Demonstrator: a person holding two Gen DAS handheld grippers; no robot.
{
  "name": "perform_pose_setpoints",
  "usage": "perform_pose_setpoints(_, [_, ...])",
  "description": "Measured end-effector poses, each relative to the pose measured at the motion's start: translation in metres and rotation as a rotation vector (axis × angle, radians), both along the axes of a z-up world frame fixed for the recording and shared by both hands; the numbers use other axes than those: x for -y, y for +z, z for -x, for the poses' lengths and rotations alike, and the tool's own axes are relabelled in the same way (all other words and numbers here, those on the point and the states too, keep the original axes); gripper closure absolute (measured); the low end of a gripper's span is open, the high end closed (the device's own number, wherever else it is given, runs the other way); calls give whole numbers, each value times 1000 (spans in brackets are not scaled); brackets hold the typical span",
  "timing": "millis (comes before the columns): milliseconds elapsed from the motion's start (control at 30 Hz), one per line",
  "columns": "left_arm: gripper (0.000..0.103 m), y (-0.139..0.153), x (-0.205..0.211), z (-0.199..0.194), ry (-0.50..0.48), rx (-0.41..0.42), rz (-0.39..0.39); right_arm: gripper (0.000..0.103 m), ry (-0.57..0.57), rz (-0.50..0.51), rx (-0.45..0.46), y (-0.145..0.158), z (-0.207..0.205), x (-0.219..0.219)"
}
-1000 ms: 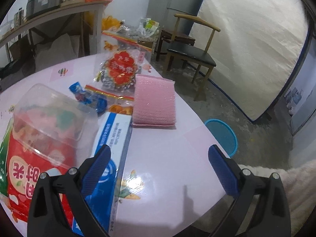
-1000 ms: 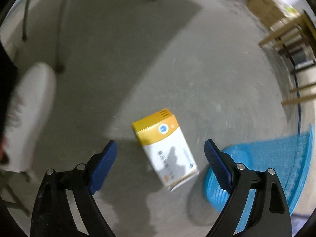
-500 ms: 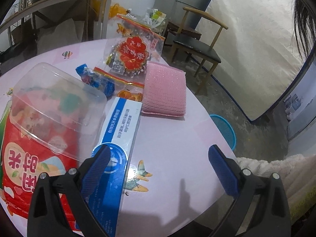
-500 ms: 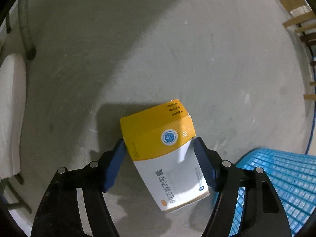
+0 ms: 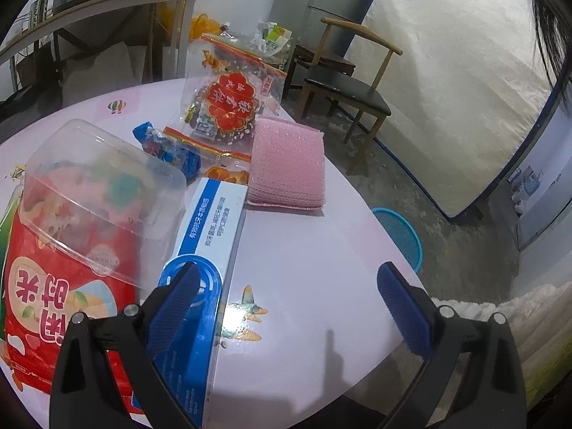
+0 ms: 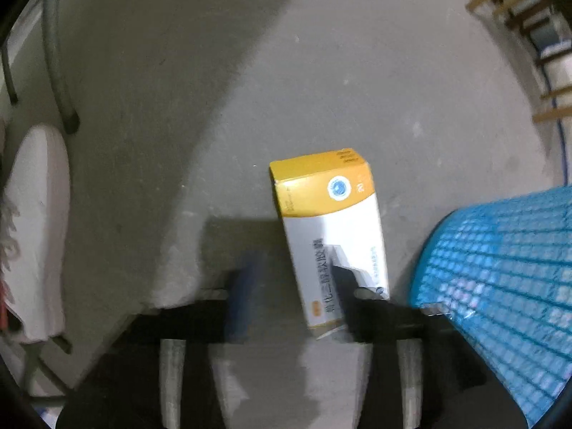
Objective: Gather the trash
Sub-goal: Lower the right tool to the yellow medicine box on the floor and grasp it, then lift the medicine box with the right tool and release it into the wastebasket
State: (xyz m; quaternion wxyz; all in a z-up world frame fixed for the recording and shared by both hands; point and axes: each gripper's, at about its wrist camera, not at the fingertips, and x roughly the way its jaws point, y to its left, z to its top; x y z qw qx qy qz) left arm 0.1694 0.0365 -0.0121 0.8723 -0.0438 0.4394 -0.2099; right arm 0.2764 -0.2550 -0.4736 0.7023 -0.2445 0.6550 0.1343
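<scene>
A yellow and white carton (image 6: 332,228) lies on the grey concrete floor beside a blue mesh basket (image 6: 500,286). My right gripper (image 6: 293,286) points straight down over it, blurred. Its jaws are opening: the left pad stands clear of the carton and the right finger (image 6: 345,280) overlaps the carton's face. My left gripper (image 5: 286,286) hangs open above the pink table (image 5: 314,286) with nothing between its fingers. The blue basket (image 5: 402,236) also shows on the floor past the table's edge.
The table carries a blue and white box (image 5: 211,246), a pink pad (image 5: 287,168), a red snack bag (image 5: 223,107), a clear plastic tub (image 5: 96,186) and a blue wrapper (image 5: 168,146). A wooden chair (image 5: 350,82) stands behind. A white shoe (image 6: 35,232) is at the floor's left.
Half a second ago the right pads flanked the carton closely; now the left pad is apart from it and the basket looks larger. The left view barely shifted.
</scene>
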Motion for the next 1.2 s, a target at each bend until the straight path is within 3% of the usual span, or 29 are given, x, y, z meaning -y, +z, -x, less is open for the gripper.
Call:
perform_pose_setpoints(100, [6, -4, -1, -2, 4, -12, -2, 25, 91, 64, 55, 3, -3, -8])
perform_pose_setpoints(233, [6, -8, -5, -8, 21, -33, -5, 21, 131, 111, 1, -21, -27, -14])
perform_pose_setpoints(367, [6, -12, -7, -13, 33, -51, -7, 17, 100, 74, -155, -37, -39, 5])
perform_pose_setpoints(500, [6, -17, -5, -17, 31, -66, -12, 13, 100, 75, -136, -36, -45, 11])
perform_pose_setpoints(633, [6, -20, -3, -18, 22, -69, -16, 22, 71, 90, -107, -30, -44, 13])
perform_pose_setpoints(867, [6, -20, 1, -17, 5, -67, -46, 17, 64, 118, -140, -38, -56, 13])
perform_pose_setpoints(967, [6, -19, 2, -17, 3, -65, -47, 28, -13, 65, -181, -37, -62, 16])
perform_pose_setpoints(1000, [6, -18, 2, -17, 4, -64, -47, 34, -37, 39, -187, -33, -63, 19])
perform_pose_setpoints(1067, [6, -17, 2, -17, 7, -61, -40, 35, -54, 77, -149, -25, -62, 18])
perform_pose_setpoints(1200, [6, -14, 3, -16, 9, -48, -32, 35, -151, -22, -83, 20, -47, 17])
